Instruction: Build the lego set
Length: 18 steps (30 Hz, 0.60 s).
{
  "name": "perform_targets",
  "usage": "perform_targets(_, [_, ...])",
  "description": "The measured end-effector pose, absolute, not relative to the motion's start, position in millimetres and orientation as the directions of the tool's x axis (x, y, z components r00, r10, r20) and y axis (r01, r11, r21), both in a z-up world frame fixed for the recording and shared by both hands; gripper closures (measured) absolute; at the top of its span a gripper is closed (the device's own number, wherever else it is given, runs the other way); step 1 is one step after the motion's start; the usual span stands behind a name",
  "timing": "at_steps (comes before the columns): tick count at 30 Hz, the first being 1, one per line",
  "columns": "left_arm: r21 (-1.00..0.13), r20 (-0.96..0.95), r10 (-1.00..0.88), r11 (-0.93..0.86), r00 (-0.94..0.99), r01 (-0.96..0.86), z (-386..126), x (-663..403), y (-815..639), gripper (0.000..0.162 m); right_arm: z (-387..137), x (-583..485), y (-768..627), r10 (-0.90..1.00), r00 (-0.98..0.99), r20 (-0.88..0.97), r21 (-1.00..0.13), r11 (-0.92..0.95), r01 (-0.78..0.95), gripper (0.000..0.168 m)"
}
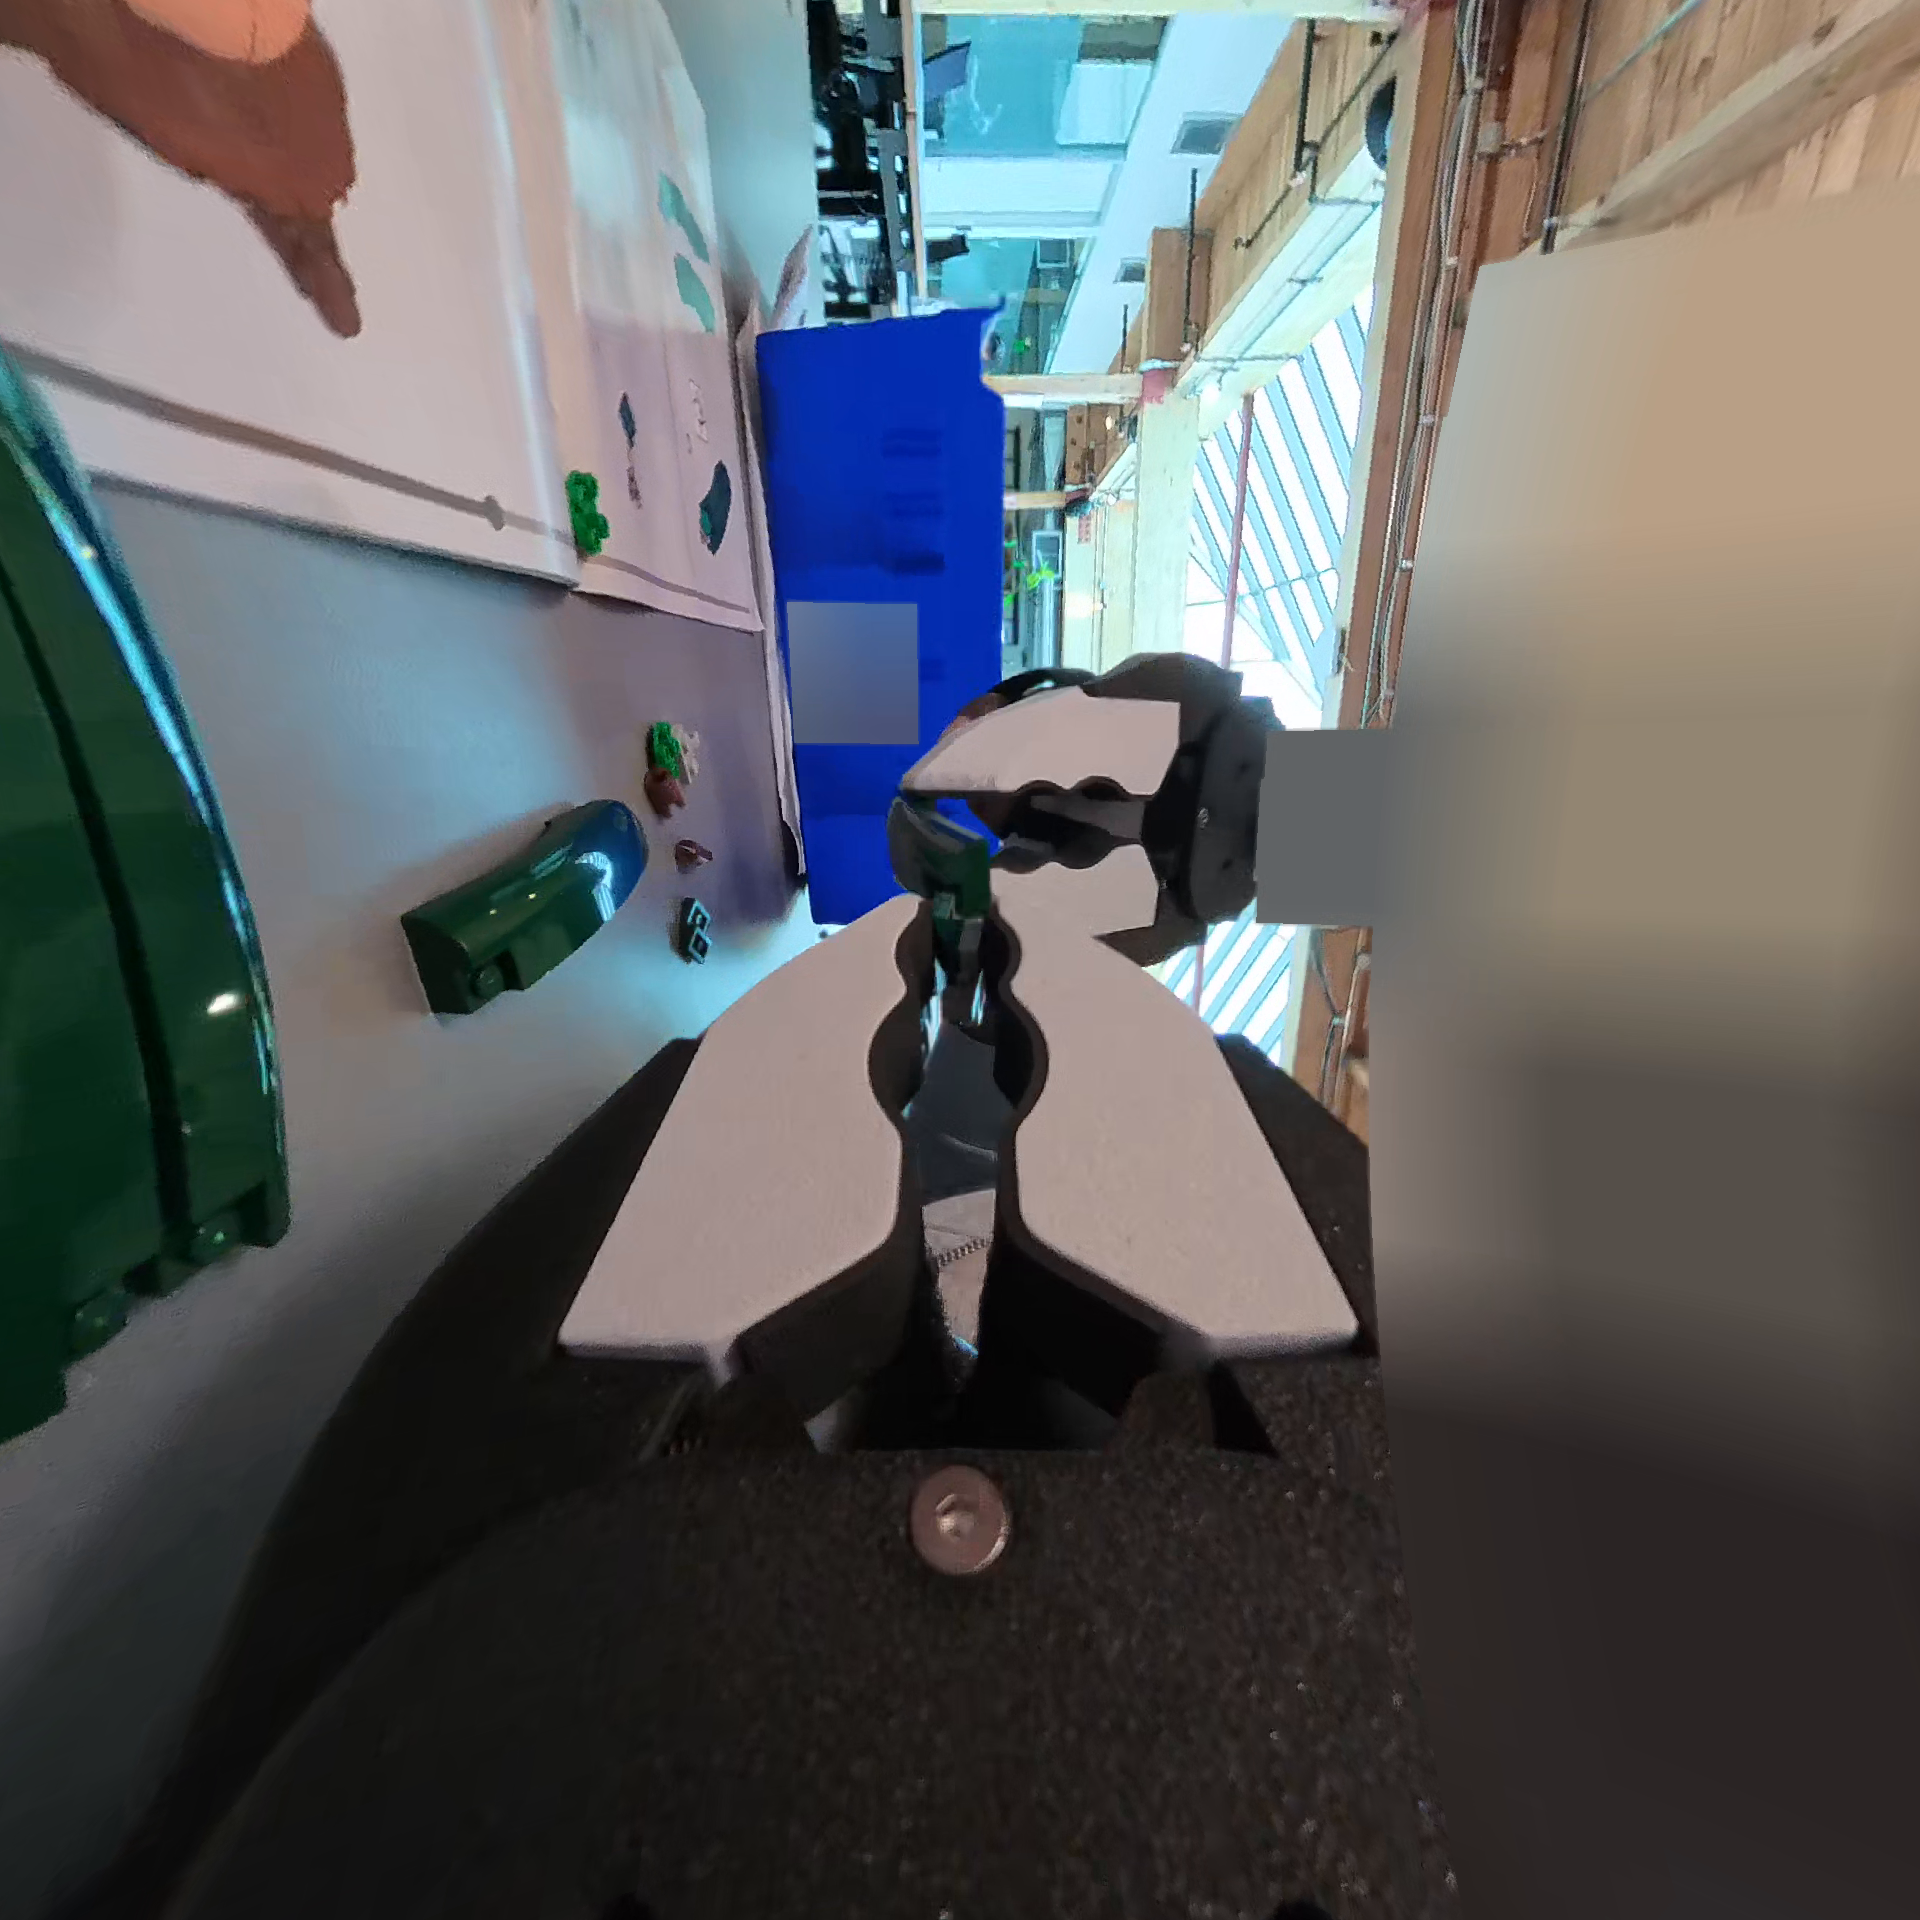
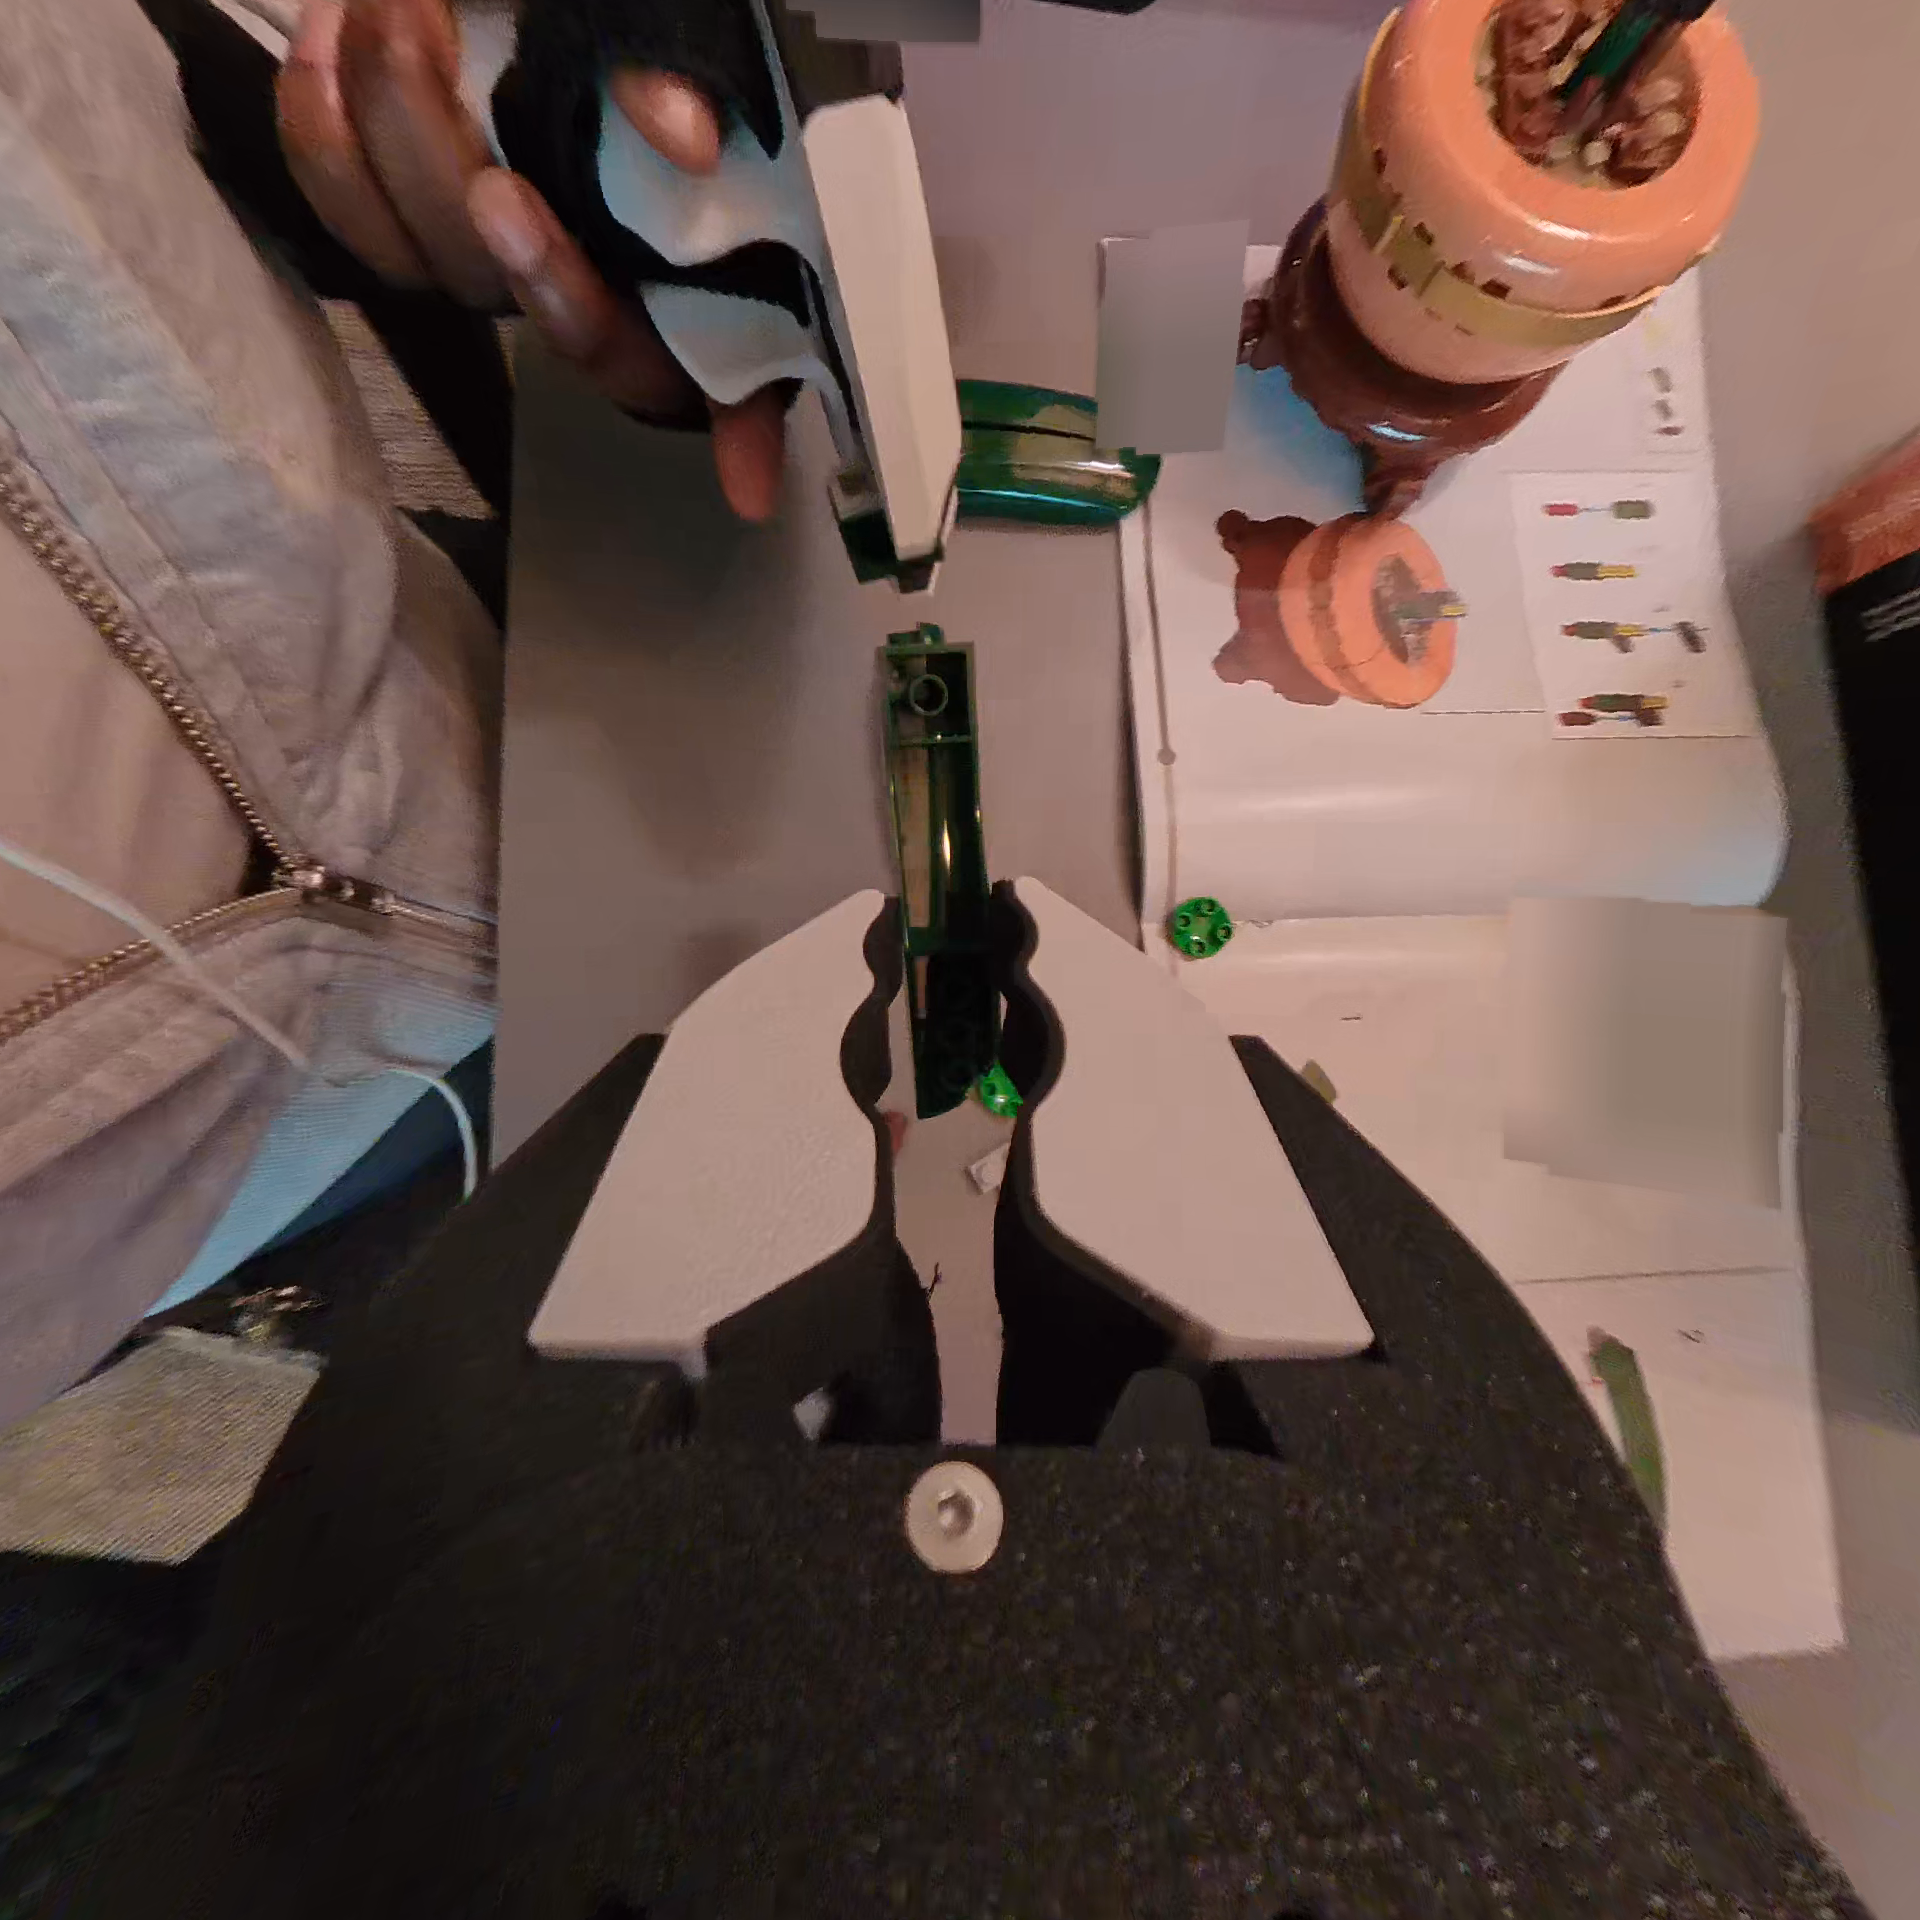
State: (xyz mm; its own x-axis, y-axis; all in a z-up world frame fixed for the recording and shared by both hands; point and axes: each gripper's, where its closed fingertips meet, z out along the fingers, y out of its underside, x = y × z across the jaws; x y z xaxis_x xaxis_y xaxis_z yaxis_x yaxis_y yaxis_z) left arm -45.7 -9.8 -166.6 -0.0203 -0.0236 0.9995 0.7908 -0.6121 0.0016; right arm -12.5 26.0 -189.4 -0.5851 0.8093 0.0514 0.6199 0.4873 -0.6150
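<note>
My right gripper (image 2: 948, 894) is shut on a long dark green curved Lego piece (image 2: 930, 769), which sticks forward with its hollow underside showing. My left gripper (image 1: 961, 914) is shut on a small dark green piece (image 1: 964, 935). In the right wrist view the left gripper (image 2: 899, 566) is held by a hand (image 2: 499, 218) and points down at the long piece's far end, a small gap apart. In the left wrist view the right gripper (image 1: 920, 805) holds the long piece (image 1: 940, 847) end-on, just beyond my left fingertips.
A peach and brown Lego pot model (image 2: 1538, 208) stands on the open instruction booklet (image 2: 1403, 821). Dark green curved pieces (image 1: 520, 914) (image 2: 1049, 457), a bright green round piece (image 2: 1200, 925) and small brown and green bits (image 1: 670, 764) lie on the grey table (image 2: 675, 727). A blue bin (image 1: 883, 468) stands behind. My right fingertips sit around 6 centimeters from my left ones.
</note>
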Motion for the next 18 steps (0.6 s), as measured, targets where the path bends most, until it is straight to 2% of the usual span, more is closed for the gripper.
perform_targets(1, [0.026,0.999,-0.005,-0.607,-0.037,0.795,-168,-45,-10,0.155,-189,-13,26,0.807,-0.589,0.025,-0.606,0.481,0.634,0.152])
perform_targets(5, [0.07,0.995,-0.009,-0.596,-0.094,0.8,-162,-44,-8,0.154,-182,-16,30,0.791,-0.611,-0.037,-0.574,0.483,0.661,0.152])
perform_targets(13, [0.095,0.992,-0.017,-0.581,-0.128,0.808,-156,-40,-3,0.154,-168,-16,38,0.734,-0.679,-0.009,-0.459,0.6,0.655,0.152])
perform_targets(18, [0.118,0.988,-0.01,-0.587,-0.153,0.801,-158,-36,-4,0.143,-168,-13,36,0.715,-0.699,-0.024,-0.419,0.628,0.656,0.152])
